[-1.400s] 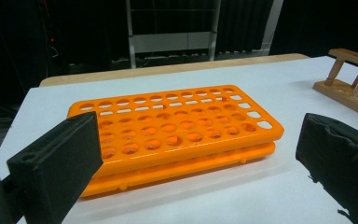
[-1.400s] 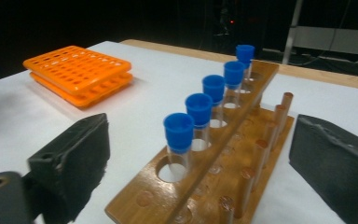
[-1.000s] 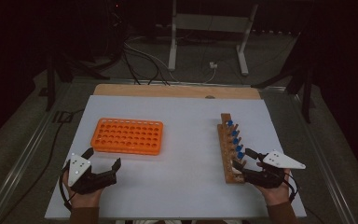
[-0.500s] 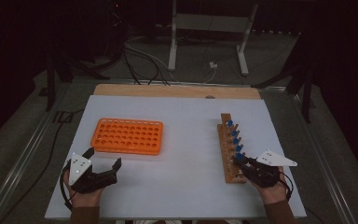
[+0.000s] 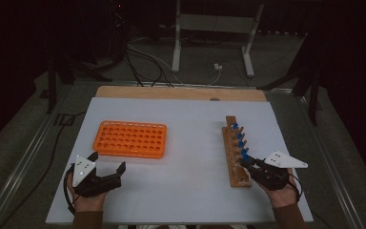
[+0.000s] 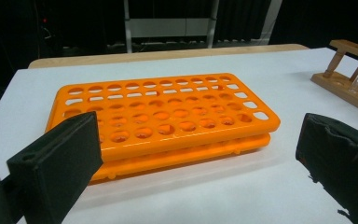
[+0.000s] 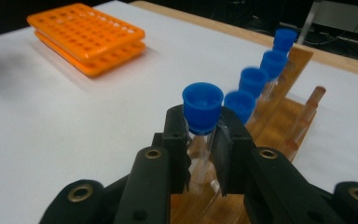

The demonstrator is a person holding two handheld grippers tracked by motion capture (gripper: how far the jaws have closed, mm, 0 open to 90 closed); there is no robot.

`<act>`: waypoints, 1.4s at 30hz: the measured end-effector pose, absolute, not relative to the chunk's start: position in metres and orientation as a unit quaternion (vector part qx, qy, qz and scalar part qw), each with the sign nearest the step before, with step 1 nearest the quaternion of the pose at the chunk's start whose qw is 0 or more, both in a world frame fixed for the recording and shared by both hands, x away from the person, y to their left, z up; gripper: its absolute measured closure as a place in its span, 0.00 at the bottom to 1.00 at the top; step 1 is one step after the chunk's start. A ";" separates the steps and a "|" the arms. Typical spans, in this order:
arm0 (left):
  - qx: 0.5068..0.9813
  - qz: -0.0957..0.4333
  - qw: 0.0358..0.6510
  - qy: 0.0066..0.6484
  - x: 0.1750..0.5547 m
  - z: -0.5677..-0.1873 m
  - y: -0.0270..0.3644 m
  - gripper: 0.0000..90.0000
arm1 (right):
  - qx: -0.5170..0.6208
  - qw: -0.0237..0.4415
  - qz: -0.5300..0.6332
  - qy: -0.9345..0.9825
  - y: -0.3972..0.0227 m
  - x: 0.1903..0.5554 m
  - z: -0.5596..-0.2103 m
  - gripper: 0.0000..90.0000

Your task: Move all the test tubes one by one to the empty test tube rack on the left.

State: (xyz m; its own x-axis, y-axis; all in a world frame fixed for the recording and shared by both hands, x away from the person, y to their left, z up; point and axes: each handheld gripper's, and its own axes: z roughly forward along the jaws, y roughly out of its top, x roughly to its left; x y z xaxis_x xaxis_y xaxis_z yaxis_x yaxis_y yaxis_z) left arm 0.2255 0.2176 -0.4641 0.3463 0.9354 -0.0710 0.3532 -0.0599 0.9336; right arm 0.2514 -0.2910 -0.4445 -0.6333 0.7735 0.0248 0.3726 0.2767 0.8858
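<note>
A wooden rack [image 5: 233, 157] on the right of the white table holds a row of clear tubes with blue caps [image 7: 261, 74]. My right gripper [image 5: 246, 163] [image 7: 201, 140] has just closed and is shut on the nearest blue-capped tube [image 7: 202, 110], just below its cap, while the tube stands in the rack [image 7: 279, 121]. An orange tube rack [image 5: 130, 139] [image 6: 163, 116] with all its holes bare lies on the left. My left gripper [image 5: 108, 168] [image 6: 200, 168] rests open on the table just in front of it, its jaws wide apart with nothing between them.
A wooden strip [image 5: 181, 93] runs along the table's far edge. Beyond it stand a metal stand [image 5: 209, 28] and cables on the floor. The white table top [image 5: 190, 143] lies bare between the two racks.
My right gripper's jaws have closed around the nearest blue-capped tube in the wooden rack. The left gripper has kept still.
</note>
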 end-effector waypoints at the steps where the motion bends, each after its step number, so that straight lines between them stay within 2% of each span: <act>1: 0.664 0.302 0.482 0.485 0.226 -0.463 0.217 0.01 | 0.371 0.210 0.476 0.769 -0.292 0.251 -0.442 0.85; 25: 0.688 0.281 0.538 0.398 0.233 -0.434 0.181 0.01 | 0.351 0.211 0.496 0.766 -0.299 0.248 -0.387 0.86; 42: 0.714 0.244 0.548 0.361 0.256 -0.430 0.145 0.01 | 0.337 0.186 0.510 0.769 -0.274 0.268 -0.388 0.85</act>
State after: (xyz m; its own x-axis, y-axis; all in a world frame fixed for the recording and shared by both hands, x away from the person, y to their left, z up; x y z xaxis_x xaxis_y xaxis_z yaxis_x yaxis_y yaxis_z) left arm 0.2559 0.1446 -0.4295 0.6204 0.7829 -0.0468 0.2471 -0.1384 0.9591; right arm 0.2680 -0.2744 -0.3879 -0.7036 0.7083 0.0572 0.3283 0.2527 0.9101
